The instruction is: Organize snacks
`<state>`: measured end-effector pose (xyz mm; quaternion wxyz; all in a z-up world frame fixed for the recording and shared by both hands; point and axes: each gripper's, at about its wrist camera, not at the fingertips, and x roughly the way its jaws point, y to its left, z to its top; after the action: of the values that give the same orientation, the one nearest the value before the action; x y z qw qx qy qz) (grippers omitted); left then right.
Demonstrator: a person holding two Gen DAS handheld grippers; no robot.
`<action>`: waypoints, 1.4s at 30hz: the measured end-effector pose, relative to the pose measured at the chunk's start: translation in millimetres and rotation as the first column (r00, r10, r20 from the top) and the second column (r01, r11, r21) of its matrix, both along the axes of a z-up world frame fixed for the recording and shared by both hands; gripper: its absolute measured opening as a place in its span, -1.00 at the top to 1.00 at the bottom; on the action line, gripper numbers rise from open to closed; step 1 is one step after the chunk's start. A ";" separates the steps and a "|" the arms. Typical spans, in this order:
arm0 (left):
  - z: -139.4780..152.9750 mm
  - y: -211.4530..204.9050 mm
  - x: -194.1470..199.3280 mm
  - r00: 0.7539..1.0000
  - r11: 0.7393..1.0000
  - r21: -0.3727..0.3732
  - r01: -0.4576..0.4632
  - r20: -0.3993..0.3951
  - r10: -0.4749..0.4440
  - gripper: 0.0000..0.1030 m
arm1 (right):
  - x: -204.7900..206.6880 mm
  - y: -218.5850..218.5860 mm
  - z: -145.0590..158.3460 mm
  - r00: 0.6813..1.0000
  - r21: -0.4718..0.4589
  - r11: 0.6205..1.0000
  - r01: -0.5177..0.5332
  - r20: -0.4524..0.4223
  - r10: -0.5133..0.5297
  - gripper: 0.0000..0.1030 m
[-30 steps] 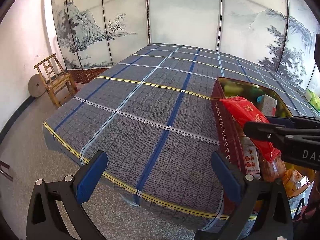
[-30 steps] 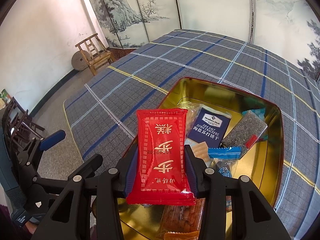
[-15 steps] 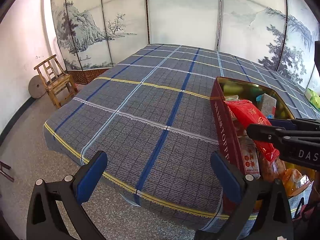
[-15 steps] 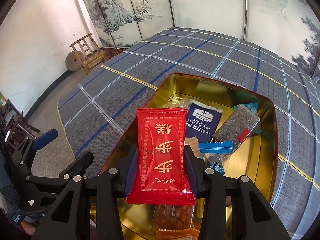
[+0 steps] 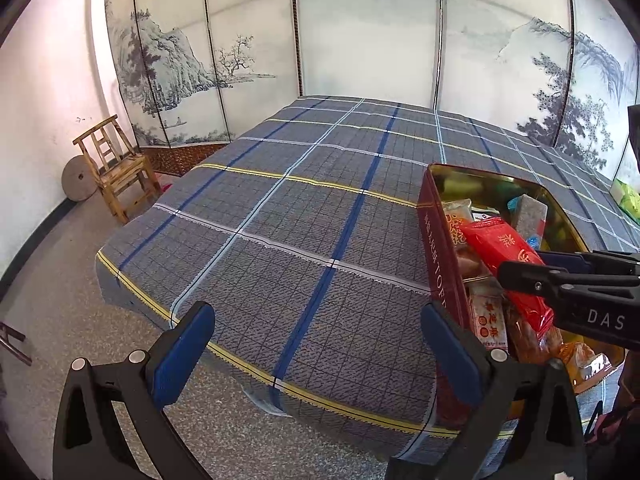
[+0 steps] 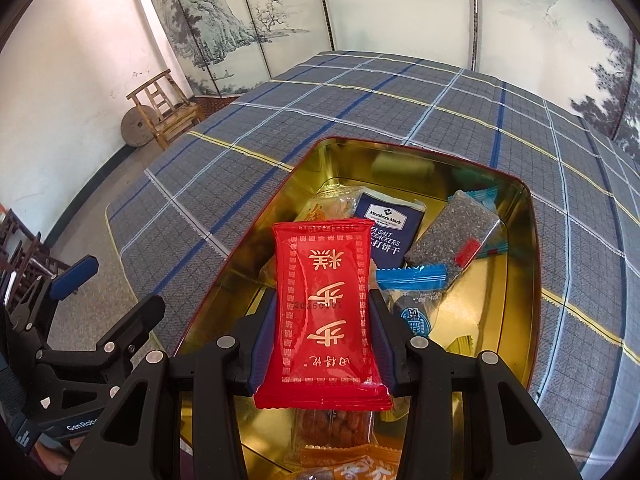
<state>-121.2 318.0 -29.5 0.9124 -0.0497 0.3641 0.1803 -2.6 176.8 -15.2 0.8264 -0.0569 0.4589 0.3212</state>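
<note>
My right gripper (image 6: 322, 320) is shut on a red snack packet (image 6: 320, 264) with gold characters and holds it flat just above the near end of an open red tin with a gold inside (image 6: 532, 240). The tin holds a navy soda cracker packet (image 6: 390, 228), a dark seed bar (image 6: 452, 236), a blue wrapper (image 6: 412, 276) and an orange peanut bar (image 6: 332, 428). In the left wrist view the red packet (image 5: 504, 252) hangs over the tin (image 5: 440, 252). My left gripper (image 5: 316, 316) stands open with nothing in it, left of the tin near the table's front edge.
A blue plaid cloth (image 5: 280, 220) covers the table. On the floor to the left stand a wooden chair (image 5: 116, 168) and a round stone disc (image 5: 78, 178). A painted folding screen (image 5: 360, 40) lines the back. A green packet (image 5: 628, 196) lies at the far right.
The red packet in my right gripper has sunk a little toward the tin and tilted slightly. The grip looks the same. My left gripper has stayed where it was.
</note>
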 end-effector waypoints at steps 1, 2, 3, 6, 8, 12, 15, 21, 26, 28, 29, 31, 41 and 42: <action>1.2 -0.9 -0.7 1.000 1.000 0.004 -0.001 0.002 0.001 -0.98 | -0.6 -1.6 0.5 1.000 0.005 1.000 0.004 -0.001 -0.004 0.12; 2.5 -2.0 -1.0 1.000 1.000 0.007 -0.001 0.003 0.001 -0.98 | -0.2 -3.9 1.4 1.000 0.019 1.000 0.007 -0.004 -0.007 0.11; 3.9 -3.1 -1.2 1.000 1.000 0.010 -0.001 0.005 0.001 -0.98 | -0.3 -7.2 3.0 1.000 0.038 0.999 0.008 -0.008 -0.008 0.11; 8.9 -7.4 -2.7 1.000 1.000 0.018 0.003 0.009 -0.003 -0.98 | -5.8 -17.5 13.2 1.000 0.080 0.997 0.013 0.025 -0.015 0.11; 13.3 -11.4 -4.4 1.000 1.000 0.026 0.005 0.020 -0.006 -0.98 | -12.7 -26.8 25.1 0.998 0.128 0.992 0.003 0.062 -0.011 0.11; 22.8 -19.6 -6.5 0.999 0.999 0.035 0.008 0.041 -0.010 -0.98 | -31.5 -44.6 50.0 0.982 0.170 0.985 -0.011 0.188 -0.021 0.06; 29.5 -23.7 -9.8 0.998 1.000 0.027 0.005 0.067 -0.006 -0.98 | -46.9 -57.9 67.4 0.956 0.189 0.982 0.000 0.288 -0.056 -0.13; 44.2 -36.0 -17.0 0.992 0.999 0.042 0.004 0.128 -0.009 -0.98 | -76.5 -78.8 89.6 0.889 0.196 0.981 0.010 0.447 -0.098 -0.49; 59.1 -45.8 -25.4 0.983 0.999 0.049 0.013 0.182 -0.021 -0.98 | -97.4 -84.6 94.6 0.837 0.169 0.985 0.013 0.538 -0.104 -0.63; 65.9 -50.5 -28.9 0.978 0.998 0.060 0.020 0.204 -0.032 -0.98 | -105.5 -86.9 96.5 0.814 0.163 0.987 0.011 0.571 -0.104 -0.71; 69.2 -53.1 -30.8 0.976 0.998 0.066 0.025 0.213 -0.039 -0.98 | -109.1 -88.2 97.7 0.805 0.160 0.987 0.009 0.585 -0.102 -0.75; 76.4 -58.2 -34.8 0.970 0.997 0.072 0.040 0.236 -0.056 -0.98 | -115.1 -91.4 99.9 0.789 0.157 0.988 0.006 0.607 -0.101 -0.79; 104.1 -75.2 -49.9 0.939 0.990 0.059 0.131 0.313 -0.143 -0.98 | -127.2 -122.0 105.6 0.770 0.178 0.983 0.034 0.622 -0.139 -0.85; 104.8 -76.8 -49.5 0.939 0.988 0.058 0.140 0.308 -0.151 -0.98 | -127.9 -125.5 105.7 0.770 0.179 0.983 0.040 0.621 -0.145 -0.85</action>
<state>-170.7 241.1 75.3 0.9699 -0.0343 0.2151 0.1089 -130.5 51.3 90.6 0.9491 -0.0739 0.1307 0.2769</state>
